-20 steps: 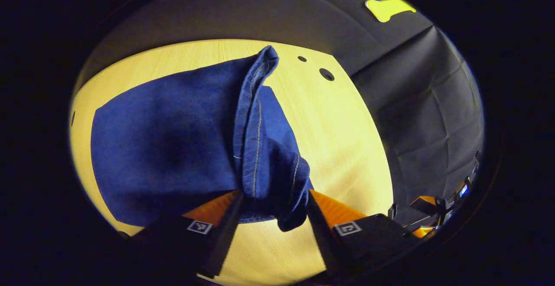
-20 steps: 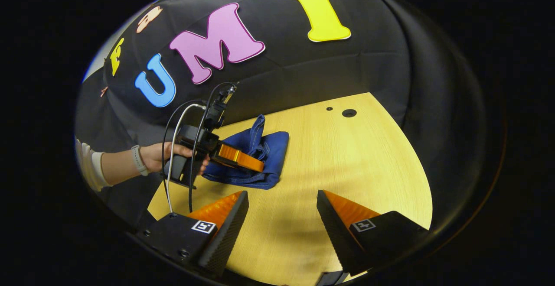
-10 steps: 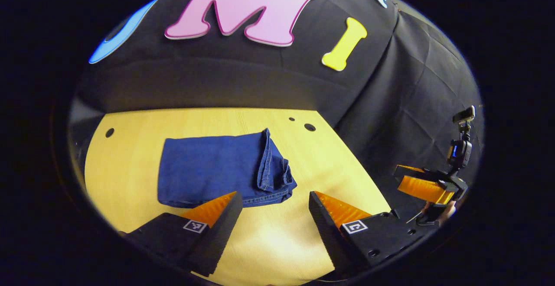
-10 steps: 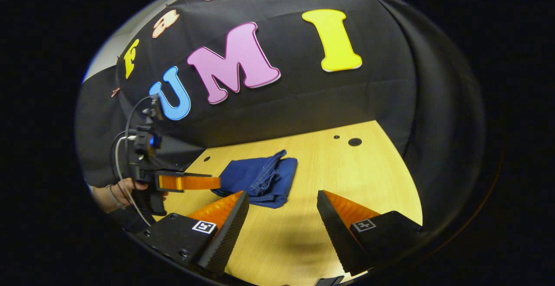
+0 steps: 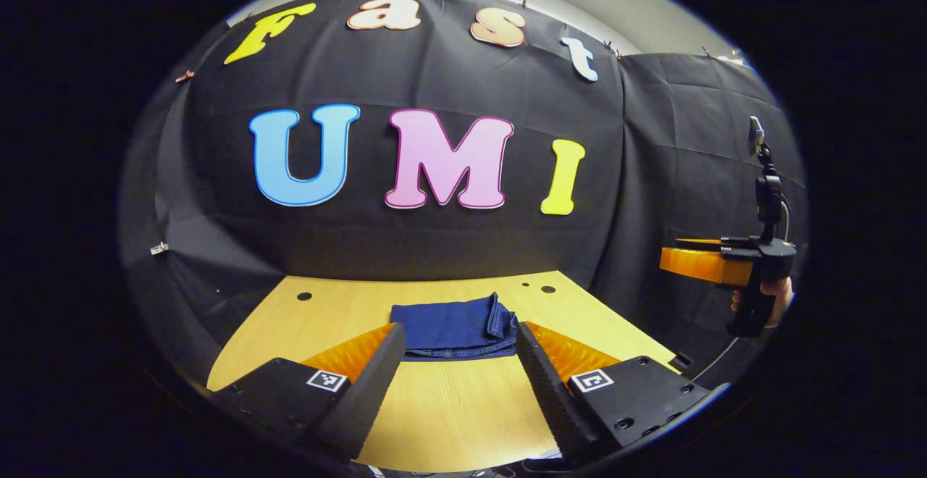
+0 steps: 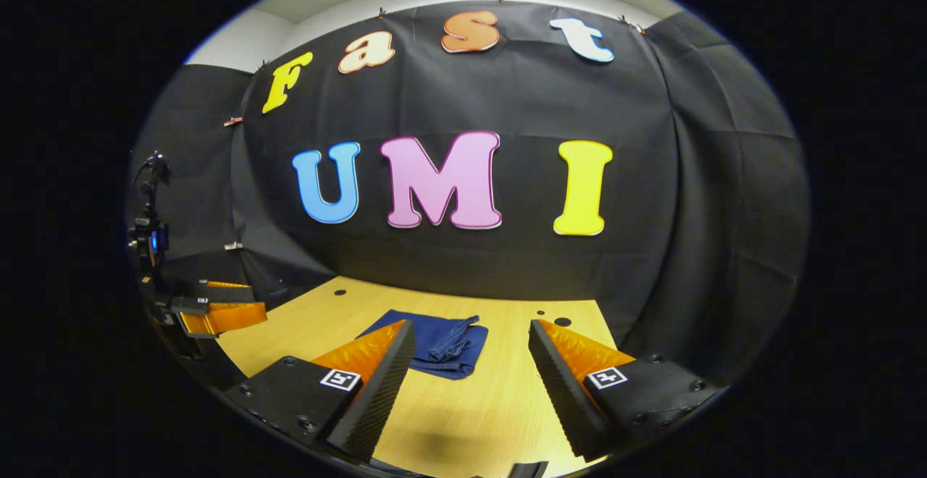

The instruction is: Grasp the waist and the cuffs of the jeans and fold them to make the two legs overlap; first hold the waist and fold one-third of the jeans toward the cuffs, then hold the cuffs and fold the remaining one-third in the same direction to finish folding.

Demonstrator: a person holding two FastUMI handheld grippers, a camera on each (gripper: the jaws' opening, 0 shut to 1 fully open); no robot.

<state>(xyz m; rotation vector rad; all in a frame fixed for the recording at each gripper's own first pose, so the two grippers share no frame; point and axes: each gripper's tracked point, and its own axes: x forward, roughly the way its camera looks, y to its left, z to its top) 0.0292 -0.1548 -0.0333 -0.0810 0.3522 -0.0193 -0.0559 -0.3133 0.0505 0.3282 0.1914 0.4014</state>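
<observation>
One pair of jeans (image 5: pixel 455 329) lies folded into a flat bundle on the one wooden table (image 5: pixel 449 405), toward the table's far edge, near the black cloth wall (image 5: pixel 434 246). In the left gripper view the bundle's long axis runs side to side along that far edge, with the bunched, stitched hems at its right end and the smooth fold at its left. In the right gripper view the jeans (image 6: pixel 442 344) sit at a slant, the bunched end again to the right. Two small dark holes (image 5: pixel 542 289) mark the table just right of the jeans, and a third sits well to their left.

There are two grippers. The left gripper (image 5: pixel 456 369) hangs above the table's near side, its fingers spread wide, holding nothing, apart from the jeans. The right gripper (image 6: pixel 471 369) is likewise spread and empty; in the left gripper view a hand (image 5: pixel 778 297) holds it off the table's right side.
</observation>
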